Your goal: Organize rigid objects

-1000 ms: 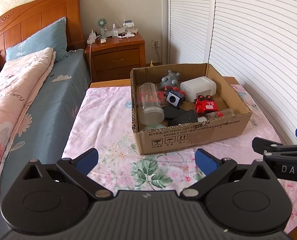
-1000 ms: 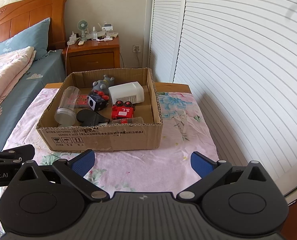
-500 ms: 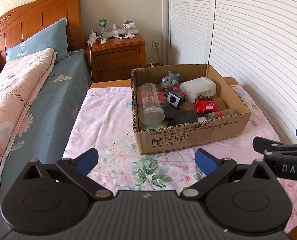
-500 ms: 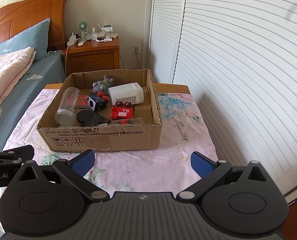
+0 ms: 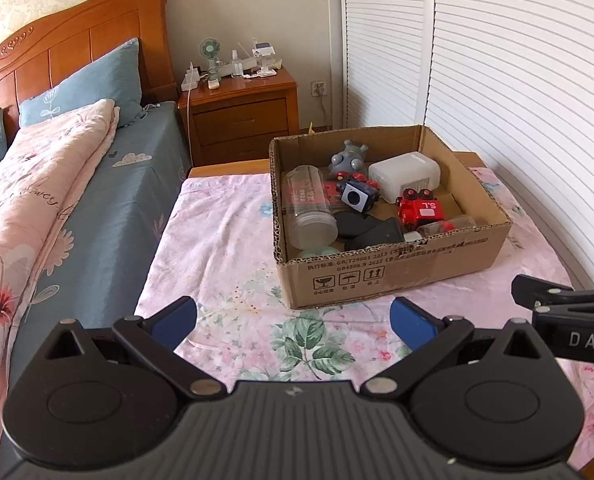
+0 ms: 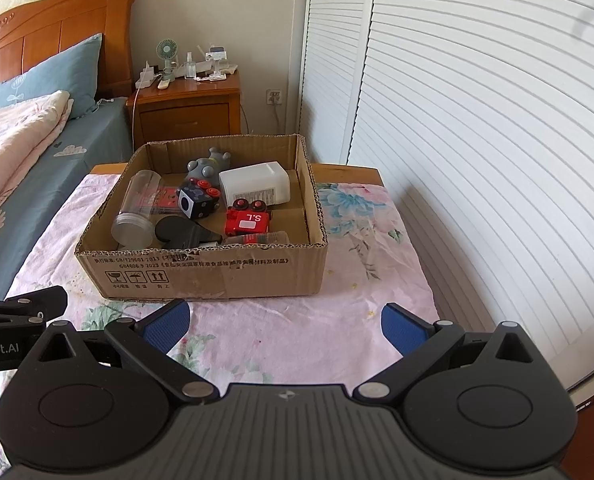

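Both fisheye views look forward along their own jaws, from low over the near end of the tabletop, toward the far wall. The left wrist view sits further left: the cardboard box lies right of centre and the bed fills the left side. The right wrist view centres the box, with louvred doors filling its right half. Both share the box, the nightstand and the doors.

Toy-filled cardboard box on table

The cardboard box front wall hides a clear bottle's lower part.
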`<state>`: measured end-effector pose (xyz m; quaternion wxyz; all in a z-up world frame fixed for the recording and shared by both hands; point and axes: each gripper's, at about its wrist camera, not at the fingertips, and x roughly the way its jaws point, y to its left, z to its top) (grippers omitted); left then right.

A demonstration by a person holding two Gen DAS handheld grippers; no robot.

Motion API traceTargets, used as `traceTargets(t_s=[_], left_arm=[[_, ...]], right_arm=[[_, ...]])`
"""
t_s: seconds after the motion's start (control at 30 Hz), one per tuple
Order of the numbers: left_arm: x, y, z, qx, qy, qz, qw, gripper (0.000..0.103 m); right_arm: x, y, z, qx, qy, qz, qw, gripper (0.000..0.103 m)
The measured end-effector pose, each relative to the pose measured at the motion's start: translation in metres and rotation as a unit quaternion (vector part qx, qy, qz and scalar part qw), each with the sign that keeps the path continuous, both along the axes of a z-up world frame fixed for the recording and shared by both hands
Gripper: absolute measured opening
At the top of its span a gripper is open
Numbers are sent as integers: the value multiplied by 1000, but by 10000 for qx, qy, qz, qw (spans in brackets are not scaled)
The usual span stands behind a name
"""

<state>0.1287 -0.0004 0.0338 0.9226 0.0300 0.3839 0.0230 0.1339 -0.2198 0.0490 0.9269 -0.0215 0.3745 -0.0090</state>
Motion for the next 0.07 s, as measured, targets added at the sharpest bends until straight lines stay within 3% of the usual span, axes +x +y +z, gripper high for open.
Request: traceTargets(t_s=[0.07], left_arm=[[0,0,0,-21,8,-12,10000,102]], right_arm=[[-1,1,-1,-2,2,0,10000,103]])
